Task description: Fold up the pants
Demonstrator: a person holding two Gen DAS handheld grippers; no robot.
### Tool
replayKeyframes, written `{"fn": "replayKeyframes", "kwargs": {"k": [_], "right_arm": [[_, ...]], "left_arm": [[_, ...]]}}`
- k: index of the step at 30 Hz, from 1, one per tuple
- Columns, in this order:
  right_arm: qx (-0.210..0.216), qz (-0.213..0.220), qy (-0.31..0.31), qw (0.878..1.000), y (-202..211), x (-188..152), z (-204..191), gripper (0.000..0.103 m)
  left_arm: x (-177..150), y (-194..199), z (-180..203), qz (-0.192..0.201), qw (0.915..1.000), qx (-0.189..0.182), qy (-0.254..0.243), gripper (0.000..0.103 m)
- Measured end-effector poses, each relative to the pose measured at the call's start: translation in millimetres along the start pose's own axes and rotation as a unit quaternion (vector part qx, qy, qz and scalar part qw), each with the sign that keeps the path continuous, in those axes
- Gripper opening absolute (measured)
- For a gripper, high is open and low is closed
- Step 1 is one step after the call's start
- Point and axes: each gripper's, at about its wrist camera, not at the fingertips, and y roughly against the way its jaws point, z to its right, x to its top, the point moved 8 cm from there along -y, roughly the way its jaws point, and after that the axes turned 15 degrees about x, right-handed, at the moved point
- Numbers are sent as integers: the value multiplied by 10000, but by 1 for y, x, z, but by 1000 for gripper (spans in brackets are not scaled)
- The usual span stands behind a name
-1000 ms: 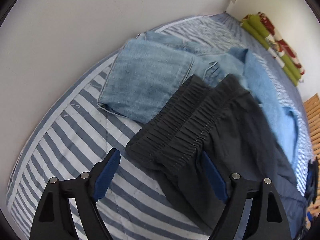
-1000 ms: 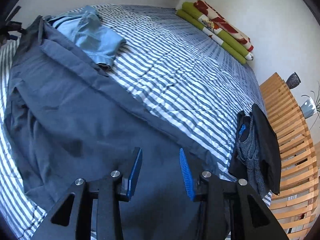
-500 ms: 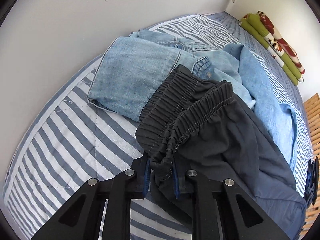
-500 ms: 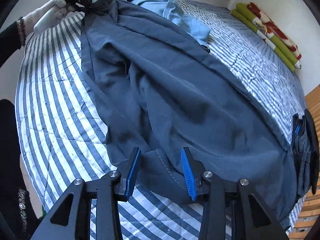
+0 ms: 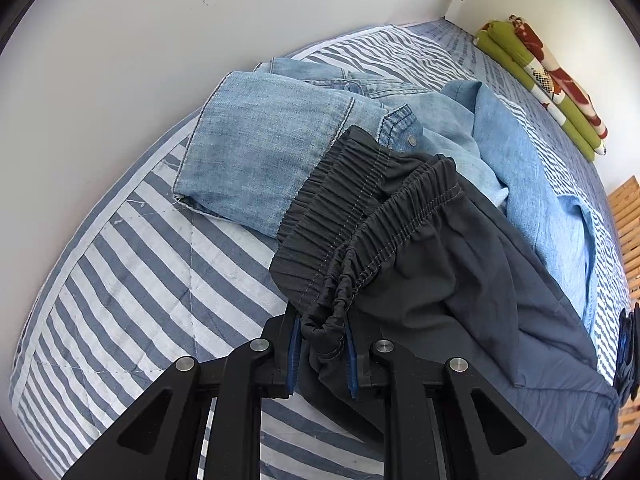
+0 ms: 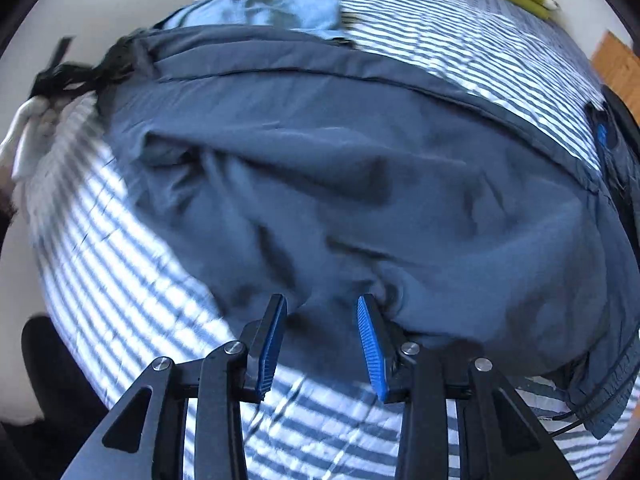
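The dark grey pants are thin, matt woven cloth with a ribbed elastic waistband. The folded light-blue jeans are coarse, faded denim.

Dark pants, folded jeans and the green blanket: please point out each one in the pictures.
Dark pants (image 5: 452, 280), left wrist view, on the fabric below the elastic waistband.
Folded jeans (image 5: 256, 152), left wrist view, on the flat top of the folded leg.
Green blanket (image 5: 560, 108), left wrist view, on its green edge by the wall.

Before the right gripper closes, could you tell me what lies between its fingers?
A fold of the dark pants sits between the open right gripper, seen in the right wrist view.
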Motion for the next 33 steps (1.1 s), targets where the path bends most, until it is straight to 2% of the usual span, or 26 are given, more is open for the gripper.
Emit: {"fn": "replayKeyframes", "kwargs": {"k": [2,4,8,9,11,15,18,22,28,29,31,33], "right_arm": [[-35,-76,-330,9994,-6,5,8,33],[-59,-231,-375,9990,-16,5,7,33],[-546,-394,208,9975,-32,-5,-5,33],[-630,-379,380,9966,-31,-8,-7,30],[-602,-466,412,9962,-26,-15,-6,8],[-552,-500,354,9966,3,-40,0,3],[-301,-224,360,9986,29,-55,-14,3],[-79,168,452,9988,57,-65,-42,3],[531,-87,695,9961,59,-96,-81,3],[624,-183,744,9951,55,-103,-88,3],[715,-475,969,9916,40,-122,-107,4],[716,-864,1240,9859,22,-138,-119,9]], "left_arm": [[0,0,-1,-4,10000,-16,17,19],[-1,2,-2,3,10000,-11,2,18],[-3,5,-4,-8,10000,5,0,17],[-2,6,-4,-12,10000,5,4,17],[-2,9,-6,-10,10000,25,20,16],[-2,19,-13,-2,9999,-5,105,15],[-4,33,-22,43,9999,24,132,14],[-11,59,-54,81,9996,107,235,14],[-35,81,-119,-10,9987,431,281,14],[-42,79,-129,-83,9986,425,291,15],[-58,69,-148,-310,9977,516,308,32],[-72,64,-165,-399,9964,686,312,43]]}}
